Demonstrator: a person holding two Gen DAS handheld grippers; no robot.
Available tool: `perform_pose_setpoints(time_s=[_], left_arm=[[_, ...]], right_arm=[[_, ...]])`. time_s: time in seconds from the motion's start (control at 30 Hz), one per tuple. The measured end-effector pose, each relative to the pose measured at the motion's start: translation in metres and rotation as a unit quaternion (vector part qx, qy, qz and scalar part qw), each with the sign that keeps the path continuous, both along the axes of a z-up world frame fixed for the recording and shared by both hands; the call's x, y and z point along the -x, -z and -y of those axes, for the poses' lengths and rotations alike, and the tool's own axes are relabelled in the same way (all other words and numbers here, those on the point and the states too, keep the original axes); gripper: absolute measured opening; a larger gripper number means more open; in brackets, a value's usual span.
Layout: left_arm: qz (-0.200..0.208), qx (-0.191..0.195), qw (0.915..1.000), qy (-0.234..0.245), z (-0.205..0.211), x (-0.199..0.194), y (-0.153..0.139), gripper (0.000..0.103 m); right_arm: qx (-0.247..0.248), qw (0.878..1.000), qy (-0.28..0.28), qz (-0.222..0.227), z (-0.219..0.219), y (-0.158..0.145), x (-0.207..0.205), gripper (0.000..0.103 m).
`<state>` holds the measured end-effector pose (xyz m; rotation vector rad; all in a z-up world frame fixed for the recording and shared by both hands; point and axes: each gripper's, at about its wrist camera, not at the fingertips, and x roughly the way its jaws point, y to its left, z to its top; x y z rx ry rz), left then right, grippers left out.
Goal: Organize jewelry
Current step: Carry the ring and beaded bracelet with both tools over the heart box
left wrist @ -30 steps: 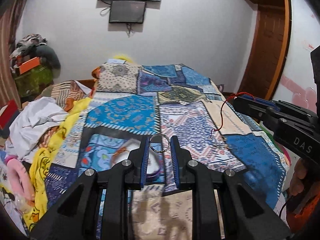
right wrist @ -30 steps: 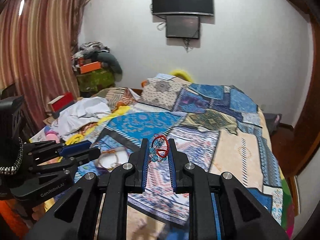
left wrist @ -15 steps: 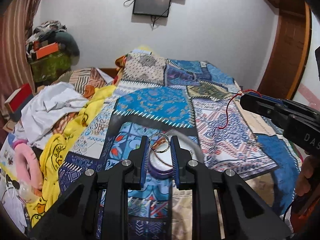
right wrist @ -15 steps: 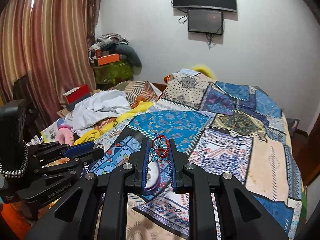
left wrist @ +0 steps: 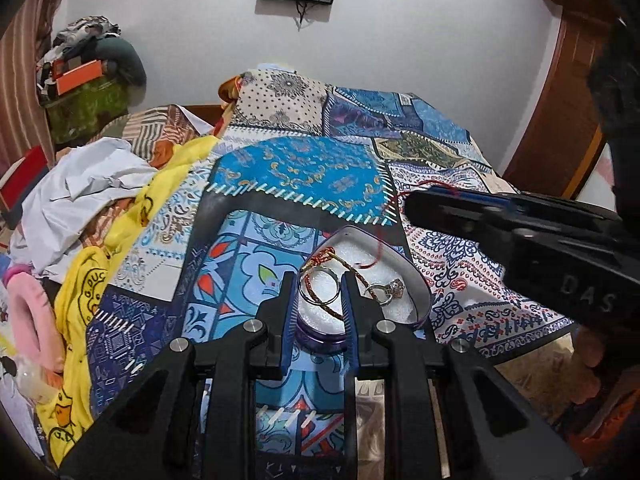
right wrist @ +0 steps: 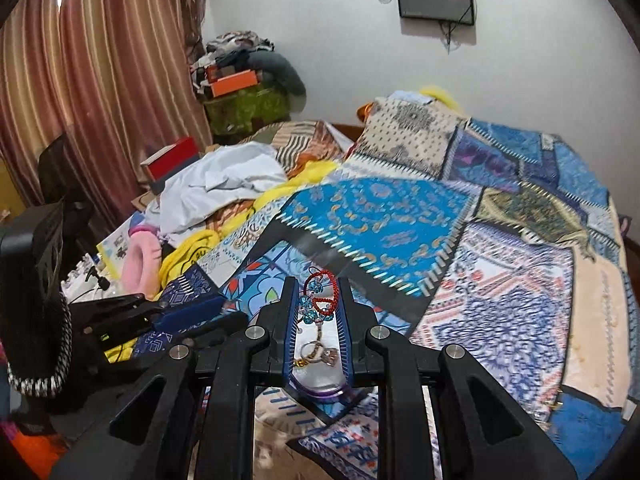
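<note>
While pinched, silver ring (left wrist: 319,288) gleams, unadorned.

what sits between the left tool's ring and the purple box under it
Nothing solid: the silver ring in the left tool hangs over the purple box, seen in the left wrist view.

— Where's the left gripper (left wrist: 319,290)?

— Low and central in its own camera, fingers pointing toward twelve o'clock. The jaws are drawn close together, clamped on a thin silver ring (left wrist: 319,289).

— And the right gripper (right wrist: 318,300)?

— Same pose in its own view, jaws narrowed and pinching a red beaded bracelet (right wrist: 320,298). From the left camera it reaches in from three o'clock, tips aimed toward nine.

— Any hand visible?

— Part of the right hand (left wrist: 590,364) shows at about four o'clock, wrapped around the handle.
</note>
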<state>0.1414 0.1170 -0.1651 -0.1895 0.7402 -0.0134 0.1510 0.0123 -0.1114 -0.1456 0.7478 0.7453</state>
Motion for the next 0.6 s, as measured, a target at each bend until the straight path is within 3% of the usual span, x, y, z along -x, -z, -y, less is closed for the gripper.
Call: perform_pose_setpoints(time_s=[0.6], left_arm=[[-0.018,-0.002,0.9998,0.006,0.004,-0.017,0.011,0.02]], right_arm=[[0.014,0.998,-0.012,-0.054,-0.011,0.024,-0.018,0.019]])
